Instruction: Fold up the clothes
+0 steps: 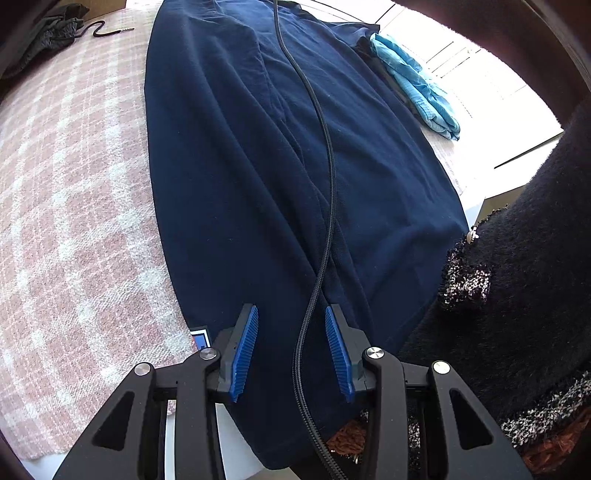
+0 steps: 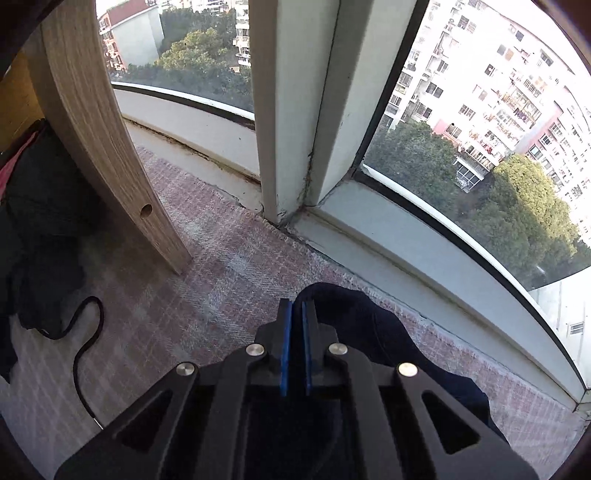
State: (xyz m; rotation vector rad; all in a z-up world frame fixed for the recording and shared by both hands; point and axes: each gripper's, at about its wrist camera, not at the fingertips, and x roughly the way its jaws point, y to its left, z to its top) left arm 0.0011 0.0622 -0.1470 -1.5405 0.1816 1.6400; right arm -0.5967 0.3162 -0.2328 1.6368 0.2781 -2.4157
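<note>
Left wrist view shows the left gripper point(image 1: 290, 354), jaws apart, over the navy garment point(image 1: 280, 177) spread on a pink checked blanket point(image 1: 74, 192); a black cable point(image 1: 325, 147) trails across it, a light-blue cloth point(image 1: 417, 85) beyond. Right gripper point(image 2: 296, 347) has its jaws nearly together on a navy fold point(image 2: 351, 317) near the window point(image 2: 461, 122).

One navy garment point(image 1: 280, 177), one light-blue folded garment point(image 1: 417, 88), two black cables point(image 1: 325, 147).

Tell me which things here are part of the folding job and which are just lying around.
Part of the job:
- navy garment, spread on the pink checked blanket
- left gripper, open over its near end
- right gripper, closed on a navy fold

Lying about:
- light blue cloth
- dark clothes heap
- braided black cable across the garment
- wooden post
</note>
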